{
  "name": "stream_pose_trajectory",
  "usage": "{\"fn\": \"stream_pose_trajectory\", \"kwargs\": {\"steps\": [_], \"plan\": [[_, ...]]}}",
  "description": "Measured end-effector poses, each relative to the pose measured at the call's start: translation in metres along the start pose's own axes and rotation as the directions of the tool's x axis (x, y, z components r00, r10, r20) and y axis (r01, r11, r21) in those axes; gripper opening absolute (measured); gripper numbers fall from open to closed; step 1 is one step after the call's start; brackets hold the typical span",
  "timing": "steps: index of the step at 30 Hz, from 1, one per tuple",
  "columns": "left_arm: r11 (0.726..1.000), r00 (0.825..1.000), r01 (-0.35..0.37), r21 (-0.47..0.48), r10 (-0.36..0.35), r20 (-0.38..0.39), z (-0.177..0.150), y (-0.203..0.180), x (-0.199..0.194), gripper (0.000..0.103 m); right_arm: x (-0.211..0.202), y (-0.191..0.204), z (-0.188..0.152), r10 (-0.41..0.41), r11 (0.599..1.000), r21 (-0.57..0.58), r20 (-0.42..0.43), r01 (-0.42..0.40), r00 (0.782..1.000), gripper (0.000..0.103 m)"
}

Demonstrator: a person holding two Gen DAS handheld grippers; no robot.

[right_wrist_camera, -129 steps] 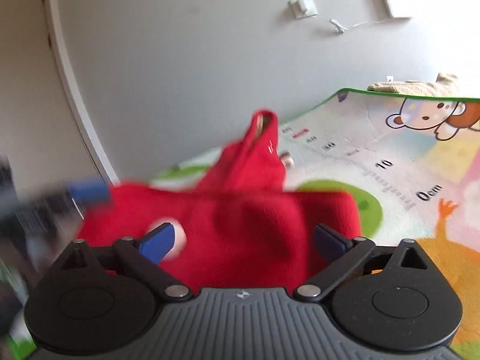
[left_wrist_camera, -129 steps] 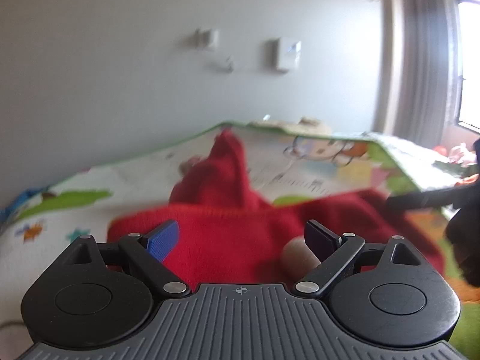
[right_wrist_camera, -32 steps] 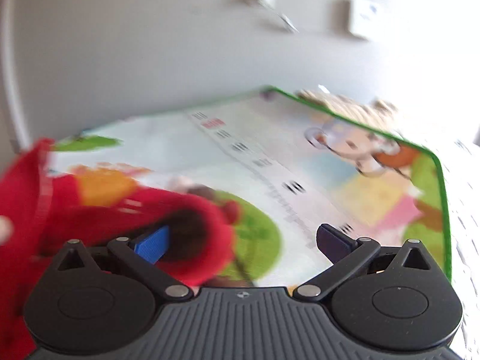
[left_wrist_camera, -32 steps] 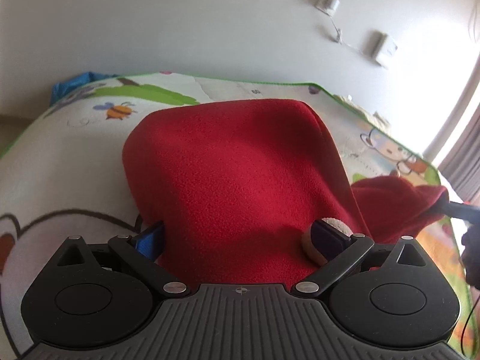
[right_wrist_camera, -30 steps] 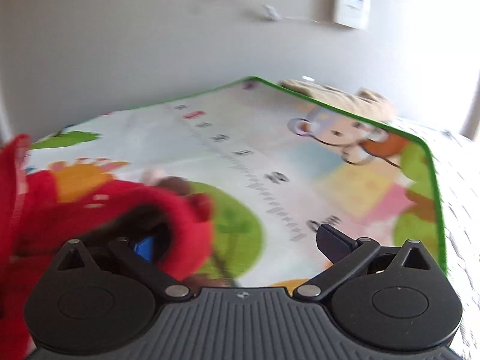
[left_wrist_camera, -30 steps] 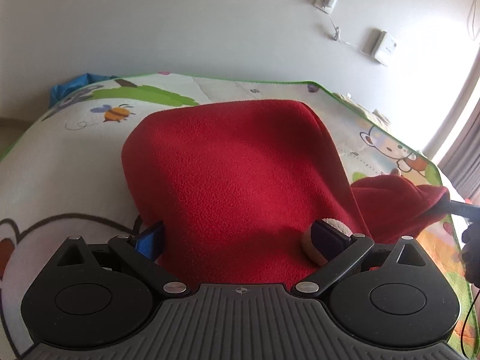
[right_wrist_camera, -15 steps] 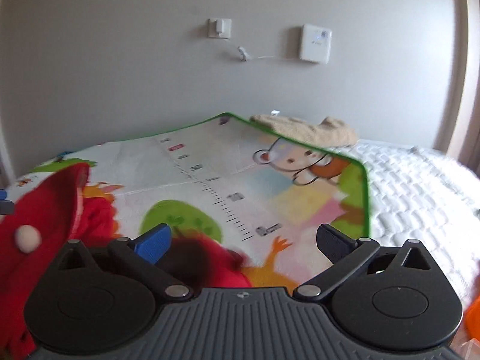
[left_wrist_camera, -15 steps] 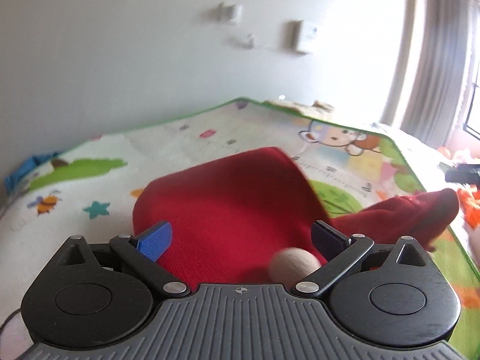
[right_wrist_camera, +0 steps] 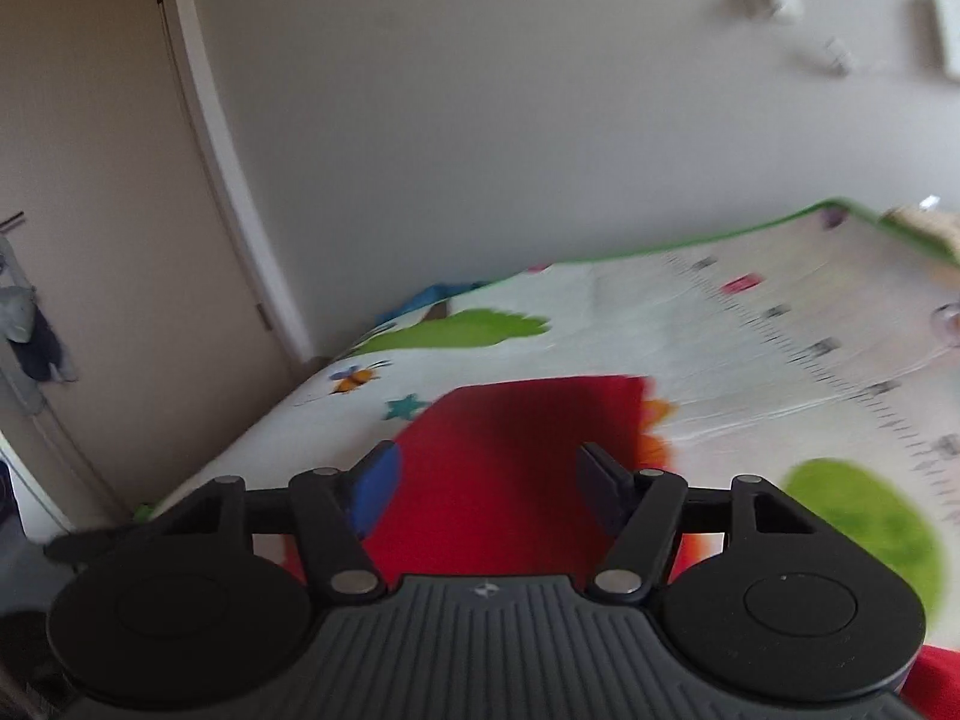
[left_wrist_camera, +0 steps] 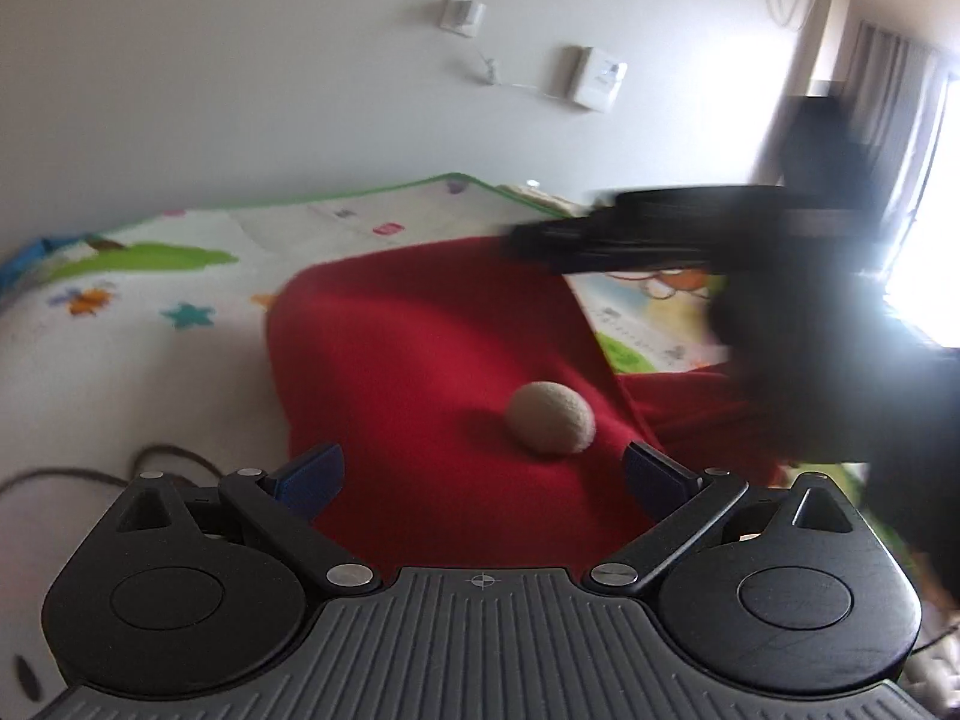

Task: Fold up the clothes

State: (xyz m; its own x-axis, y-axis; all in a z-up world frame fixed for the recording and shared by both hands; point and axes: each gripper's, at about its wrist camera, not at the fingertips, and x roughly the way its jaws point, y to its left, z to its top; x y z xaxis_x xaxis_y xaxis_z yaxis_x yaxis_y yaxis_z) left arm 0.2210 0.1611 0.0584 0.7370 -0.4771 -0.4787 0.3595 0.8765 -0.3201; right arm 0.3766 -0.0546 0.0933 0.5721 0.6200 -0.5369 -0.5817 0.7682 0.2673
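Observation:
A red fleece garment (left_wrist_camera: pixel 420 360) lies on the patterned play mat (left_wrist_camera: pixel 150 324), with a beige pompom (left_wrist_camera: pixel 551 417) on top of it. My left gripper (left_wrist_camera: pixel 483 471) is open just above the garment's near edge, holding nothing. The right gripper shows blurred in the left wrist view (left_wrist_camera: pixel 660 234), above the garment's far right side. In the right wrist view the right gripper (right_wrist_camera: pixel 486 480) is open over the red garment (right_wrist_camera: pixel 516 462), holding nothing.
The play mat (right_wrist_camera: pixel 750 348) covers a bed against a grey wall with wall plates (left_wrist_camera: pixel 591 84) and a cable. A door frame (right_wrist_camera: pixel 228 180) stands at the left. A beige cloth (right_wrist_camera: pixel 918 222) lies at the mat's far corner. Curtains (left_wrist_camera: pixel 900 120) hang at the right.
The right gripper has swung left from the mat's right side to above the garment. The left gripper has drawn back a little; the pompom now lies clear of its fingers.

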Motion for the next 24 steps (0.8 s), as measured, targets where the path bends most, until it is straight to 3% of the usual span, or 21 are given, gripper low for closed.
{"fn": "stream_pose_trajectory", "kwargs": {"steps": [3, 5, 8, 12, 15, 18, 24], "plan": [[0.998, 0.998, 0.057, -0.007, -0.057, -0.019, -0.004, 0.002, 0.003, 0.101, 0.053, -0.021, 0.005, -0.049, 0.997, 0.06, -0.048, 0.052, 0.998, 0.069], [0.997, 0.997, 0.071, 0.0, -0.071, -0.034, -0.009, 0.001, 0.005, 0.101, 0.082, -0.052, -0.001, -0.095, 0.98, 0.164, -0.109, 0.112, 0.99, 0.068], [0.996, 0.995, 0.084, 0.017, -0.083, -0.059, -0.019, 0.0, 0.01, 0.101, 0.087, -0.085, -0.017, -0.011, 0.955, 0.295, -0.067, 0.031, 0.998, 0.069], [0.998, 0.994, 0.056, 0.04, -0.052, -0.096, -0.028, -0.001, 0.019, 0.101, 0.077, -0.088, -0.022, 0.001, 0.956, 0.293, -0.06, 0.017, 0.998, 0.069], [0.997, 0.997, 0.026, 0.076, -0.02, -0.076, -0.028, -0.008, 0.009, 0.101, 0.047, -0.078, -0.017, -0.039, 0.965, 0.258, -0.042, 0.048, 0.998, 0.073], [0.995, 0.999, 0.022, 0.099, -0.018, -0.047, -0.029, -0.019, -0.009, 0.101, -0.002, -0.072, -0.025, -0.031, 0.978, 0.208, 0.004, 0.03, 1.0, 0.081], [0.994, 0.995, 0.057, 0.099, -0.048, -0.089, -0.048, -0.049, -0.015, 0.101, -0.091, -0.046, -0.088, -0.011, 0.995, 0.098, 0.017, 0.009, 1.0, 0.089]]}}
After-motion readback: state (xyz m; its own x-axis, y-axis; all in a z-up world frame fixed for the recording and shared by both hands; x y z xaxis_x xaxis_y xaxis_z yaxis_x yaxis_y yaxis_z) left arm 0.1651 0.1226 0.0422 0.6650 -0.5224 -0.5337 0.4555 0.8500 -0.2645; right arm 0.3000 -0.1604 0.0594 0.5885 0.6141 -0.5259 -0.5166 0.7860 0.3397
